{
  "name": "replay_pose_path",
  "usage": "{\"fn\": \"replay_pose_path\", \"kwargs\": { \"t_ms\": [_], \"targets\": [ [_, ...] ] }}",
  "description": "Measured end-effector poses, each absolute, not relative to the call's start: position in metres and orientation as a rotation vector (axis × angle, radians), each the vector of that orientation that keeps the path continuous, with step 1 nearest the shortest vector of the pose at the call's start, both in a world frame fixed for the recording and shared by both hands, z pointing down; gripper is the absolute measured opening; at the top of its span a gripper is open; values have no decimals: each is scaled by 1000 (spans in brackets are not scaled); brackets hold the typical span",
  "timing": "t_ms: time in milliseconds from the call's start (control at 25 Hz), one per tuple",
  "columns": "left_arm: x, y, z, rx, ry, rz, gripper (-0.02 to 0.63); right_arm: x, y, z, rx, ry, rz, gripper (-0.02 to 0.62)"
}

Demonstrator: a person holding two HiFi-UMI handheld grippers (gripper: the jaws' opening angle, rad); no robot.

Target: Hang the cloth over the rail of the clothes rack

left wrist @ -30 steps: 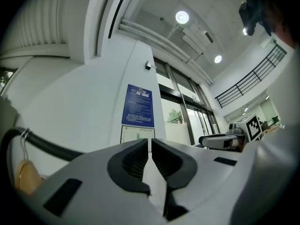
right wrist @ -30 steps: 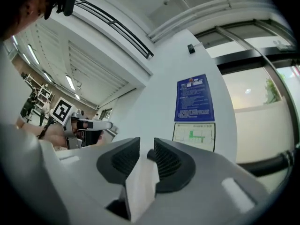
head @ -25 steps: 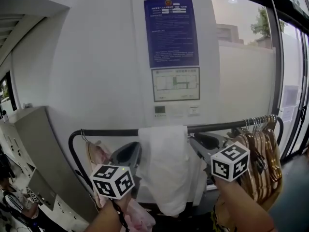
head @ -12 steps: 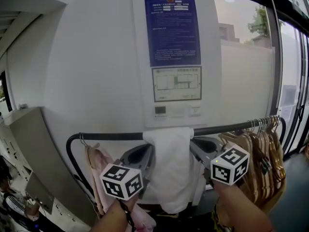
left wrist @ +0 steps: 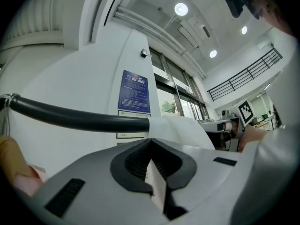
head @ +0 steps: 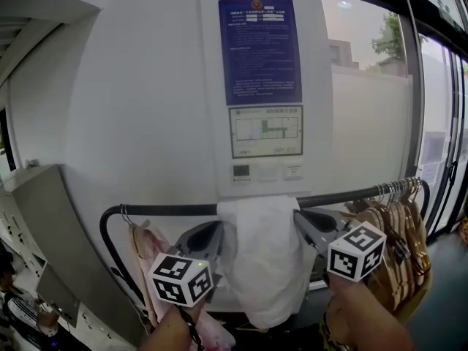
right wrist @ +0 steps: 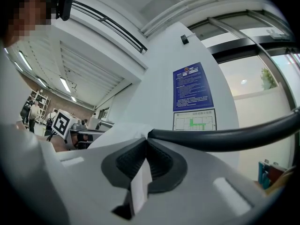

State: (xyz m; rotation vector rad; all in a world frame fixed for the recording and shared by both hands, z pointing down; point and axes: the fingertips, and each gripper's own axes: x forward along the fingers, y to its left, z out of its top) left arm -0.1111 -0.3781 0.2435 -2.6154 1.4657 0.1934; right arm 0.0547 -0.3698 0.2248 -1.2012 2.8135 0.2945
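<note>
Cloth: the white fabric cloth (head: 267, 262) lies draped over the black tubular rail (head: 161, 210) of the clothes rack and hangs down between the two tools.
Left tool: the left tool (head: 221, 231) is clenched on the cloth's left edge just under the rail. A thin white fold sits between its jaws, which have just closed a little further.
Right tool: the right tool (head: 300, 219) is clenched on the right edge, a white fold pinched in its jaws.
Neighbours: a pink garment (head: 150, 243) hangs to the left, and wooden hangers (head: 398, 229) crowd the rail's right end.
Handling: it looks light, limp and unbreakable. It would probably bunch, or slide off the smooth rail if the two sides hang unevenly.
Hold: a shallow pinch on both side edges near the rail seems best.
</note>
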Motion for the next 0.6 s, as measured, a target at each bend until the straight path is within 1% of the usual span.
{"fn": "replay_pose_path", "kwargs": {
  "t_ms": [40,80,120,160,200,320,360,400,440,600],
  "targets": [
    [-110,-379,245,-2622,1468,187,5,54,-369,225,-1199,2815,293,5],
    [-109,-380,247,-2628,1469,182,38,53,-369,225,-1198,2817,293,5],
    [-109,-381,248,-2629,1472,179,112,53,-369,225,-1198,2818,294,5],
    [-109,-381,248,-2626,1475,176,135,53,-369,225,-1198,2820,294,5],
    [-109,-382,248,-2624,1476,172,138,53,-369,225,-1197,2821,293,5],
    [-105,-384,248,-2625,1464,154,138,52,-369,226,-1194,2820,286,5],
    [-103,-383,248,-2626,1454,149,117,52,-368,226,-1193,2821,285,5],
    [-101,-382,247,-2625,1444,144,42,51,-368,227,-1192,2821,285,5],
    [-99,-381,247,-2625,1436,138,11,51,-367,227,-1191,2822,284,5],
    [-99,-379,245,-2632,1427,134,6,52,-365,226,-1203,2819,285,5]
  ]
}}
